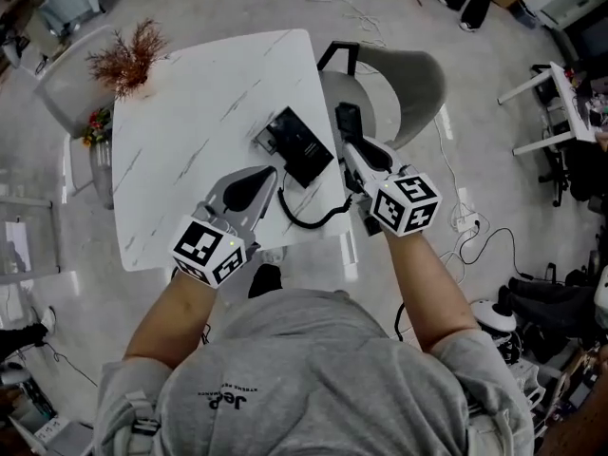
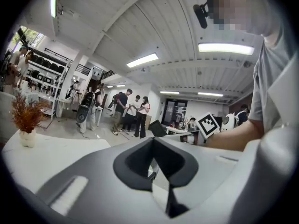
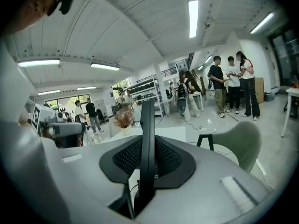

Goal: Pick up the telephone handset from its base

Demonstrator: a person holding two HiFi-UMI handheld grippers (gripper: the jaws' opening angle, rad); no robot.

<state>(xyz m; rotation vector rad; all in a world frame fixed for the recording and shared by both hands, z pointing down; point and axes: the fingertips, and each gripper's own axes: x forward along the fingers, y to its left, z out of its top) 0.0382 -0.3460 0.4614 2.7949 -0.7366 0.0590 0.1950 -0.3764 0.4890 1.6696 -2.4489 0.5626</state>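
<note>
Right hand-held gripper (image 1: pixel 353 152) is clamped on the telephone handset (image 3: pixel 147 125). In the right gripper view the black handset stands upright between the two pads, gripped on its flat sides. From the head view the handset pokes out past the jaw tips. It is off the base (image 1: pixel 302 145), just right of it, past the right edge of the surface (image 1: pixel 190 141) and in front of the grey chair (image 1: pixel 408 88).

The base is black, lies flat near the right side of the white marble-look surface, and is angled diagonally. The black coiled cord (image 1: pixel 313 218) loops from the near end of the base, sags off the surface edge and runs up toward the right gripper. Its end at the handset can't be made out.

Left hand-held gripper (image 1: pixel 256 180) is closed with nothing in it. In the left gripper view the dark pads meet in a line. It is above the surface, near-left of the base and not touching it. Both marker cubes sit at the wrist ends, near the person's forearms.

A dried reddish plant in a vase (image 1: pixel 128 60) stands at the far left corner of the surface, well apart from the phone. A group of people (image 2: pixel 131 111) stands in the background of both gripper views. Cables and a power strip (image 1: pixel 465 221) lie on the floor to the right.
</note>
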